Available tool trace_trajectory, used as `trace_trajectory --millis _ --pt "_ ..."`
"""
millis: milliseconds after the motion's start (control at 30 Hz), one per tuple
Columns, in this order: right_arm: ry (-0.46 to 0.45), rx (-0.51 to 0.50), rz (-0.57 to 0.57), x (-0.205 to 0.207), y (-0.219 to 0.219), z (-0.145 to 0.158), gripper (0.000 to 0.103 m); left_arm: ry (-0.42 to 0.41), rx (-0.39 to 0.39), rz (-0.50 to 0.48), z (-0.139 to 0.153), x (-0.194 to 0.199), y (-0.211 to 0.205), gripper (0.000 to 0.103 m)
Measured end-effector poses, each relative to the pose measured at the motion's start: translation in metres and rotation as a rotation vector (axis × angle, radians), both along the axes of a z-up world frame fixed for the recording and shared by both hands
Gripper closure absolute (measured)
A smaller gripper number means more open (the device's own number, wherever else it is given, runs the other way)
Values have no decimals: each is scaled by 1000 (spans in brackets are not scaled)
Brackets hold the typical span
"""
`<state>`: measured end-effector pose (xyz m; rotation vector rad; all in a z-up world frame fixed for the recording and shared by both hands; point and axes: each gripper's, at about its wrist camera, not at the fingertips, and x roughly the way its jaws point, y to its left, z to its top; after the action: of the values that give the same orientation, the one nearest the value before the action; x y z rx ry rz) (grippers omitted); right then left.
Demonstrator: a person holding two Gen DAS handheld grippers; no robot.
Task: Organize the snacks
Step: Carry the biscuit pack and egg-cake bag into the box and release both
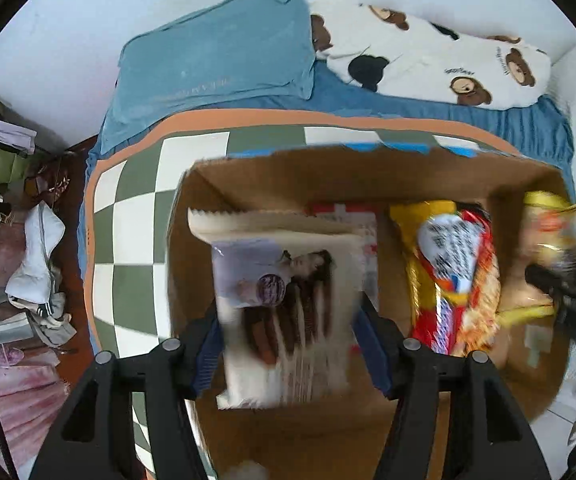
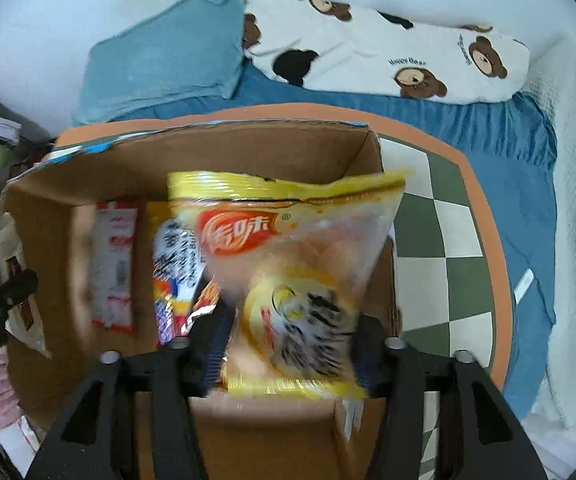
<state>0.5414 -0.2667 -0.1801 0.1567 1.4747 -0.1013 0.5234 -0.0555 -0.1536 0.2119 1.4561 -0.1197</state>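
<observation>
An open cardboard box (image 1: 247,176) (image 2: 247,148) sits on a green and white checkered mat. My left gripper (image 1: 288,332) is shut on a white snack packet (image 1: 283,300) with a purple and brown picture, held over the box's left part. My right gripper (image 2: 292,344) is shut on a yellow and orange snack bag (image 2: 300,264), held over the box's right part. Inside the box lie a red and yellow packet (image 1: 452,276) (image 2: 175,276) and a red and white packet (image 2: 113,272). The right gripper and its bag show at the right edge of the left wrist view (image 1: 552,240).
The checkered mat (image 1: 127,220) (image 2: 448,240) lies on a blue bed with a teal pillow (image 1: 215,60) and a bear-print pillow (image 1: 428,56) behind the box. Piled clothes (image 1: 7,200) lie to the left.
</observation>
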Motion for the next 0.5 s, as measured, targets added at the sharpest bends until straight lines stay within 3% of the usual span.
trace_trajectory --millis 67,100,267,500 --pt "-4 28 -20 11 -4 -11 11 -2 -7 0 -5 8 -1 12" --pt "-8 30 -19 12 -3 -12 10 -7 -16 3 -6 11 -2 9" --pt "-16 39 6 13 2 -26 9 -3 -75 19 -12 12 -8 8" --pt "19 63 12 -9 6 -41 9 103 -110 57 -40 -12 -9 8"
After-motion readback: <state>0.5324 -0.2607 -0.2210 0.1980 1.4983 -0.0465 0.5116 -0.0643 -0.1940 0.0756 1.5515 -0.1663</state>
